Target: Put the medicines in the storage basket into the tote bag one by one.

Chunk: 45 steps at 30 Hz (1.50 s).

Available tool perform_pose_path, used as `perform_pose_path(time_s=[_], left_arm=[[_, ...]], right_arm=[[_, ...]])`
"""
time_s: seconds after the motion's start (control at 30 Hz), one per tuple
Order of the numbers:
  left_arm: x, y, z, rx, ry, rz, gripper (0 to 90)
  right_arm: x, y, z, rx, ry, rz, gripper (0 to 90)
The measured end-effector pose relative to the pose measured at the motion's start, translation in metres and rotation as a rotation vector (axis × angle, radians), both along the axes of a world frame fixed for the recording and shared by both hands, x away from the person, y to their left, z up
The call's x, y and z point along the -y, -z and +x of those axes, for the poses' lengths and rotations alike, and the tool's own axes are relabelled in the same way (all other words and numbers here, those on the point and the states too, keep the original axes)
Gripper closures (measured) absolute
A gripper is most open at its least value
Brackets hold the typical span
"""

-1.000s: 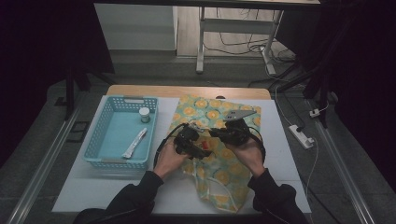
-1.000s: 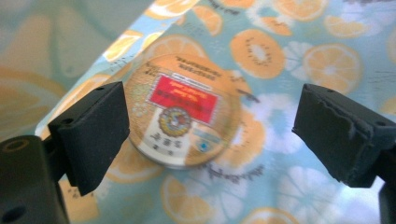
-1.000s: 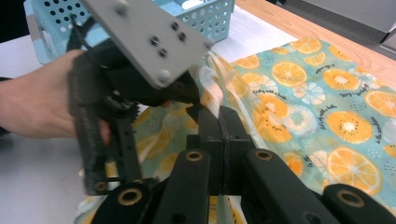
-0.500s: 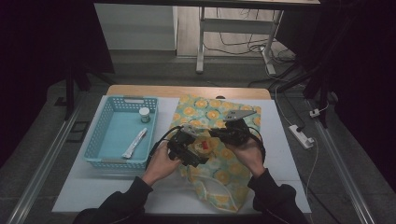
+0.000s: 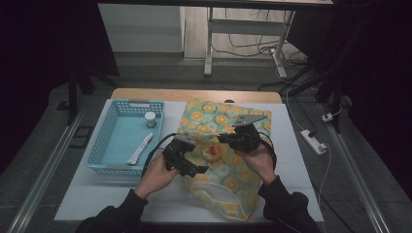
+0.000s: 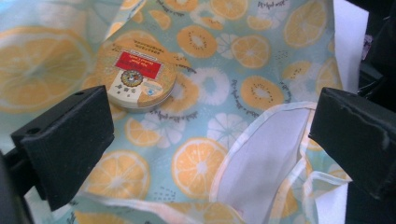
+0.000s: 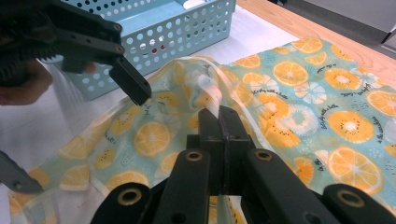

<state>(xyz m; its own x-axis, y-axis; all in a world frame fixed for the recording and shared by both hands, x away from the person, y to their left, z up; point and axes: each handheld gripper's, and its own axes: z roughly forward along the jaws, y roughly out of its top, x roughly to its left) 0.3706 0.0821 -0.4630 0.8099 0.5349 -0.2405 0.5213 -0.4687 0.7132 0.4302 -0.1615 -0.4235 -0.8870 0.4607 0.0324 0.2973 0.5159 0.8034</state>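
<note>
A cloth bag (image 5: 228, 126) printed with orange slices lies flat on the table. On its cloth rests a round tin (image 5: 212, 152) (image 6: 140, 77) with a red label. My left gripper (image 5: 193, 166) (image 6: 210, 140) hovers just left of the tin. Its jaws have just been opening and now stand wide apart with nothing between them. The bag's white-lined mouth (image 6: 261, 163) gapes below them. My right gripper (image 5: 222, 139) (image 7: 219, 123) is shut on the bag's lifted rim and holds it up. The left gripper's fingertip (image 7: 133, 88) hangs near that rim.
A light blue perforated basket (image 5: 109, 141) (image 7: 187, 28) stands left of the bag, holding a small capped bottle (image 5: 150, 118) and a white tube (image 5: 140, 148). A power strip (image 5: 313, 141) lies off the table's right edge. White table shows in front of the basket.
The left gripper has drawn back to the left and toward the person, with its jaws wider. The tin now lies uncovered on the cloth. The right gripper has stayed put.
</note>
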Motion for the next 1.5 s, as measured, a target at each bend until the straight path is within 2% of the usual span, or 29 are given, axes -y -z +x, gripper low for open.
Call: perform_pose_path(time_s=[0.13, 0.3, 0.47, 0.57, 0.7, 0.87, 1.03, 1.23, 1.33, 1.4, 1.5], left_arm=[[-0.012, -0.005, -0.002, 0.007, -0.016, -0.021, 0.0], [-0.025, -0.01, -0.002, 0.015, -0.032, 0.002, 0.0], [-0.039, -0.013, 0.002, 0.01, -0.031, -0.004, 0.5], [-0.047, -0.012, 0.005, 0.007, -0.052, 0.011, 0.7], [-0.057, -0.01, 0.009, -0.025, -0.068, 0.013, 0.0], [-0.071, -0.009, 0.011, -0.016, -0.091, 0.021, 0.0], [-0.09, -0.012, 0.013, -0.008, -0.148, -0.003, 0.0], [-0.11, -0.015, 0.014, 0.015, -0.217, 0.015, 0.0], [-0.122, -0.015, 0.014, 0.036, -0.268, 0.027, 0.0], [-0.13, -0.014, 0.015, 0.052, -0.319, 0.028, 0.0], [-0.142, -0.012, 0.017, 0.038, -0.375, 0.009, 0.0]], right_arm=[[-0.001, 0.0, 0.0, -0.002, -0.002, 0.001, 90.0], [-0.001, 0.001, -0.001, -0.001, -0.004, -0.003, 90.0], [-0.001, 0.002, -0.001, -0.002, -0.004, -0.005, 90.0], [-0.001, 0.002, -0.001, -0.002, -0.005, -0.005, 90.0], [-0.001, 0.001, -0.001, 0.001, -0.006, -0.007, 90.0], [-0.001, 0.001, -0.001, 0.002, -0.006, -0.007, 90.0], [0.0, 0.001, -0.001, 0.004, -0.006, -0.006, 90.0], [0.0, 0.001, 0.0, 0.004, -0.005, -0.006, 90.0], [0.0, 0.001, 0.0, 0.005, -0.006, -0.009, 90.0], [0.0, 0.001, 0.0, 0.003, -0.006, -0.009, 90.0], [0.0, 0.002, 0.0, 0.002, -0.006, -0.008, 90.0]])
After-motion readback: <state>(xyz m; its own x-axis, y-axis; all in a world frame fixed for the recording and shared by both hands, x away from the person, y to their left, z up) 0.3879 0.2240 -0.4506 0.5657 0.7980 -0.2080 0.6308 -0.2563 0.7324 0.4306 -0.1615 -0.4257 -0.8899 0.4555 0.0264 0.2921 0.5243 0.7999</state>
